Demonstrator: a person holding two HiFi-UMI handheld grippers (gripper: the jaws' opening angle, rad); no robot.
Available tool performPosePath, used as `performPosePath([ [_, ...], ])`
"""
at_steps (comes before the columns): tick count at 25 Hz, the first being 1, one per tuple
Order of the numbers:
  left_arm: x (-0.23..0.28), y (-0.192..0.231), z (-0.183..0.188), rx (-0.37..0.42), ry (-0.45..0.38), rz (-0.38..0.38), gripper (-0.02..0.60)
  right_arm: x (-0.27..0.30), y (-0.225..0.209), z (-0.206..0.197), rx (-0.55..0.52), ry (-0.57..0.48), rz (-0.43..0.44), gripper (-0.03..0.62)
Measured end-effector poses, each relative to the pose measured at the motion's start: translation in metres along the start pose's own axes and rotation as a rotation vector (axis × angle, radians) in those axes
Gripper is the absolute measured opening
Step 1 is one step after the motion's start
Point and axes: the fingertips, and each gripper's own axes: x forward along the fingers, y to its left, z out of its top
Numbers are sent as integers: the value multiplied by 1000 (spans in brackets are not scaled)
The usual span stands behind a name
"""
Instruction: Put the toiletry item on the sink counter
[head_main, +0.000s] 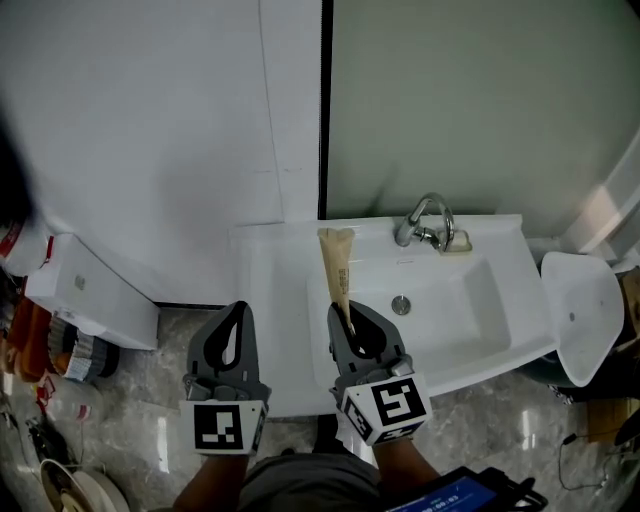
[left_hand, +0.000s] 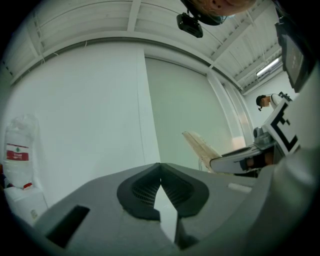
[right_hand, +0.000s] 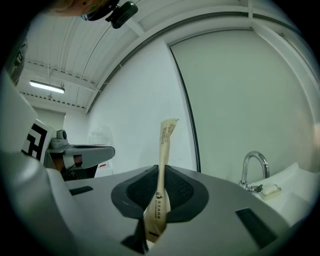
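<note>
White wall panels rise behind a white sink worktop (head_main: 268, 300) with a chrome faucet (head_main: 428, 222) at its back edge. Well left of the faucet, the left gripper (head_main: 239, 306) hangs by the worktop's left edge, jaws pressed together on nothing. Nearer the faucet, the right gripper (head_main: 347, 312) has its jaws clenched on a tan toiletry sachet (head_main: 337, 262), which juts out beyond them, just left of the faucet.

Head cam: above, facing steeply down on sink tabletop (head_main: 270, 300), both grippers near at btm edge. Left gripper (head_main: 238, 308) cam: close behind its jaws, tilted up at wall (left_hand: 90, 115) & ceiling. Right gripper (head_main: 347, 318) cam: same, w/ faucet (right_hand: 254, 167) at right. All three share the sachet (head_main: 338, 265); each gripper cam catches the other gripper at its edge.
</note>
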Motion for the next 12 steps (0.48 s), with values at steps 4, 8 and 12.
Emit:
performPosePath([
  [4,16,-1,14,10,-25,51,14,15,-16,15,-31,-29,48,41],
  [8,27,2,22,17,-46,88,14,30,-25,24,-48,-44,76,41],
  [12,33,8,21,11,-42,122,14,41,-29,26,-55,-50,104,41],
])
